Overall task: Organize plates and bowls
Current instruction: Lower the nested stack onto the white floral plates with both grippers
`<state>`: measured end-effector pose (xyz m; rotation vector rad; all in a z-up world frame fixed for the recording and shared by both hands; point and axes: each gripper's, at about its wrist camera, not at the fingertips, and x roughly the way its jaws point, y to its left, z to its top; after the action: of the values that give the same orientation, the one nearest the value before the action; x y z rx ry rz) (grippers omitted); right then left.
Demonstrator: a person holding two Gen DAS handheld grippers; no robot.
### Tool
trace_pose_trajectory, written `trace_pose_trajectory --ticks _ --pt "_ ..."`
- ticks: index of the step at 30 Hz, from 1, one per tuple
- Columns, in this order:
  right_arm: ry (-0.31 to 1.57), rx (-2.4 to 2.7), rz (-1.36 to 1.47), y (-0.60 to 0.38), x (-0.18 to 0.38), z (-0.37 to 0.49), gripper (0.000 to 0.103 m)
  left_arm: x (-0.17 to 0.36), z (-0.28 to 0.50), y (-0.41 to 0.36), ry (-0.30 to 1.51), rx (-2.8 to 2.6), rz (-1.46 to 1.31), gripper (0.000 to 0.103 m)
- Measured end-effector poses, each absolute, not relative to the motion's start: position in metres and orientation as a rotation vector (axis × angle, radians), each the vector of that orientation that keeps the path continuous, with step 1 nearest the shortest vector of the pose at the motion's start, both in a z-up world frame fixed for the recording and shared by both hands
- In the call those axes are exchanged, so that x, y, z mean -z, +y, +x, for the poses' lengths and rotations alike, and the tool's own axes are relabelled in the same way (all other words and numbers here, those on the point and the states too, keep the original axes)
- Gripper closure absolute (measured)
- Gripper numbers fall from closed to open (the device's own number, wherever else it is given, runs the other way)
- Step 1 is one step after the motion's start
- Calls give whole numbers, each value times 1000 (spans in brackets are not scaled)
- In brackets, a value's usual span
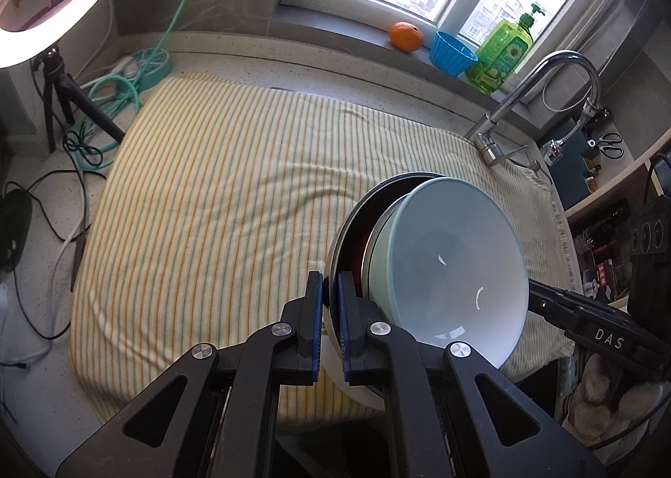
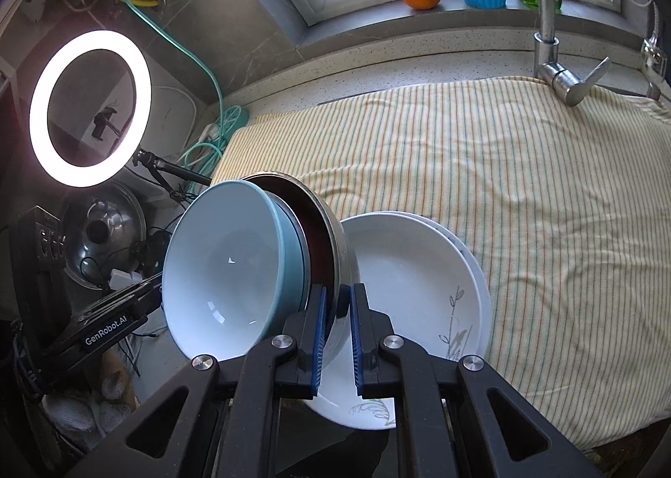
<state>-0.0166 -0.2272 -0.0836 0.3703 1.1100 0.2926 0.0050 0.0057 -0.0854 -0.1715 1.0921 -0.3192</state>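
A nested stack of bowls is held tilted on edge: a pale blue bowl (image 1: 453, 264) inside a dark-lined steel bowl (image 1: 356, 222). My left gripper (image 1: 330, 323) is shut on the steel bowl's rim. In the right wrist view the same blue bowl (image 2: 222, 264) sits in the steel bowl (image 2: 335, 243), and my right gripper (image 2: 337, 335) is shut on the steel rim from the opposite side. White plates (image 2: 419, 289) with a leaf print lie stacked on the striped towel (image 2: 503, 184) just right of the bowls.
A faucet (image 1: 524, 100) stands at the towel's far right. An orange (image 1: 404, 35), a blue cup (image 1: 453, 52) and a green soap bottle (image 1: 503, 54) sit on the windowsill. A ring light (image 2: 90, 109), tripod and cables are at the left.
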Motion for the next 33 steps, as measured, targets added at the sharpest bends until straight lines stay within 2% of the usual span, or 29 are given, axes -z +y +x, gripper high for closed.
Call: trace_pose_trajectory --ticks 13,33 --pt "1132 -214 416 -262 98 -31 93 99 7 -28 1146 388 -126 98" --pt "1170 -195 439 -270 117 -30 93 110 9 -38 1186 398 -104 98"
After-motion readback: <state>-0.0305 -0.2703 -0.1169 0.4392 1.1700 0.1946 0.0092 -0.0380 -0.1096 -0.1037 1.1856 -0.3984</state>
